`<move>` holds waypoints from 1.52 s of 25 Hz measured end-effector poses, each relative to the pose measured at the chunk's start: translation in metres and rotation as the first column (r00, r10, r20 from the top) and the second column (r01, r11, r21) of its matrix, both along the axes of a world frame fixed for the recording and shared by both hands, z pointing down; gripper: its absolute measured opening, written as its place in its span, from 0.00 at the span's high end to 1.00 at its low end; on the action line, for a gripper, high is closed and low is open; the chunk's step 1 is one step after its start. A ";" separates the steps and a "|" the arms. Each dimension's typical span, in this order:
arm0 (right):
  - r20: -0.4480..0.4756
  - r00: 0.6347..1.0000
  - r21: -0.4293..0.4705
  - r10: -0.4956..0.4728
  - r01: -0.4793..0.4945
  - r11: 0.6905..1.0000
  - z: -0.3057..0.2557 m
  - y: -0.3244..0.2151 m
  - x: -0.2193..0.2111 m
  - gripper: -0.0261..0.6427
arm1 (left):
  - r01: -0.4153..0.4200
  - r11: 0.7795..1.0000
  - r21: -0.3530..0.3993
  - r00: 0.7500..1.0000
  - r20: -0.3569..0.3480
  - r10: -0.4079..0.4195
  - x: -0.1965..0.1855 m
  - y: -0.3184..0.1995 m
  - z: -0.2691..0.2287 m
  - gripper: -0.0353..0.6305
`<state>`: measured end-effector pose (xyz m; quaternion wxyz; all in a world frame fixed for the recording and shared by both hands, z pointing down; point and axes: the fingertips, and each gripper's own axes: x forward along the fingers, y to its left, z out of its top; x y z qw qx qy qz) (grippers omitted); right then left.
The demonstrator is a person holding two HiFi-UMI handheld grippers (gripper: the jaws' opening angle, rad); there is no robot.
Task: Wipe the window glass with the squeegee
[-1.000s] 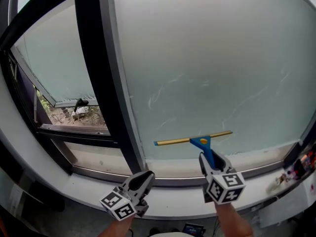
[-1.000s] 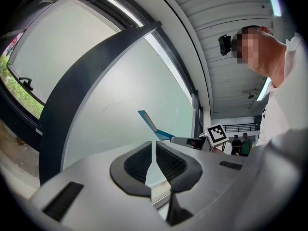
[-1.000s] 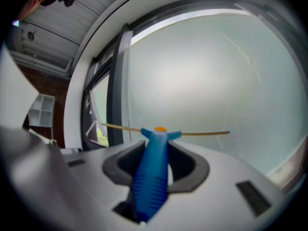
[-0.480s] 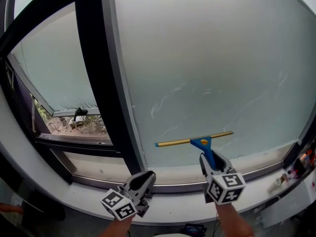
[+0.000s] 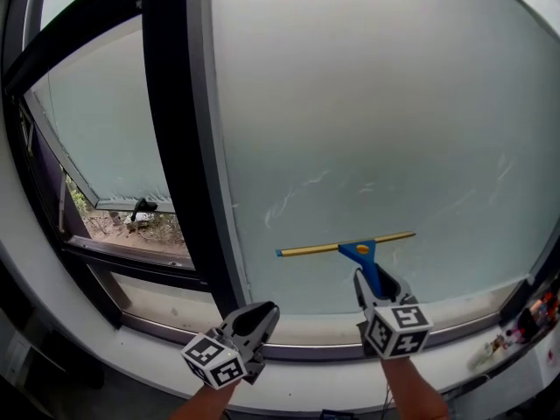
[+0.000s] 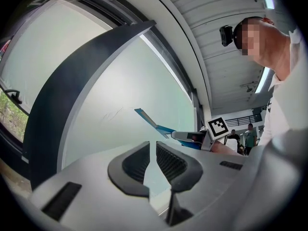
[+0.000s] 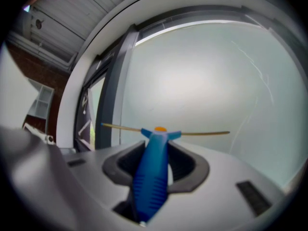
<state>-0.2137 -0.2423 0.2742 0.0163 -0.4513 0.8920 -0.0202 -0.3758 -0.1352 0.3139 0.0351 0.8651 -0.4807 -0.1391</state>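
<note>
Squeegee handle (image 7: 150, 186) end hidden, seemingly inside right gripper (image 7: 158, 153).

squeegee (image 5: 350, 248): blue handle, yellow blade, blade level against glass | glass (image 5: 367, 121): frosted, pale, faint streaks above blade

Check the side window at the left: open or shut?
Open. In the head view the side window stands out from its frame at the bottom, and outdoor ground shows through the gap beneath it.
</note>
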 end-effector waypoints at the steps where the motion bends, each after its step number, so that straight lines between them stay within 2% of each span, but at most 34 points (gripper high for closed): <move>1: 0.000 1.000 0.011 0.001 -0.001 1.000 -0.006 -0.003 -0.001 0.73 | 0.002 1.000 0.010 1.000 0.008 -0.002 0.000 -0.003 -0.004 0.87; 6: -0.015 1.000 0.081 0.011 -0.010 0.997 -0.040 -0.018 -0.005 0.73 | 0.016 0.999 0.051 0.998 0.061 -0.019 -0.010 -0.019 -0.030 0.87; 10: -0.026 1.000 0.157 0.017 -0.012 0.988 -0.076 -0.026 -0.011 0.73 | 0.033 0.993 0.112 0.994 0.102 -0.044 -0.022 -0.032 -0.067 0.87; 17: -0.011 0.999 0.292 0.033 -0.029 0.956 -0.157 -0.035 -0.023 0.73 | 0.073 0.964 0.257 0.982 0.152 -0.115 -0.034 -0.047 -0.150 0.87; 22: 0.016 0.998 0.389 0.053 -0.055 0.920 -0.217 -0.036 -0.030 0.73 | 0.089 0.940 0.330 0.969 0.191 -0.159 -0.035 -0.056 -0.191 0.87; 30: 0.029 0.994 0.541 0.103 -0.102 0.835 -0.322 -0.038 -0.049 0.73 | 0.092 0.906 0.414 0.945 0.250 -0.210 -0.032 -0.074 -0.254 0.87; 35: 0.041 0.992 0.588 0.119 -0.120 0.800 -0.382 -0.043 -0.063 0.73 | 0.089 0.877 0.472 0.925 0.288 -0.249 -0.030 -0.080 -0.296 0.87; 38: 0.037 0.991 0.602 0.125 -0.122 0.789 -0.412 -0.045 -0.074 0.73 | 0.092 0.867 0.490 0.920 0.291 -0.262 -0.031 -0.083 -0.318 0.87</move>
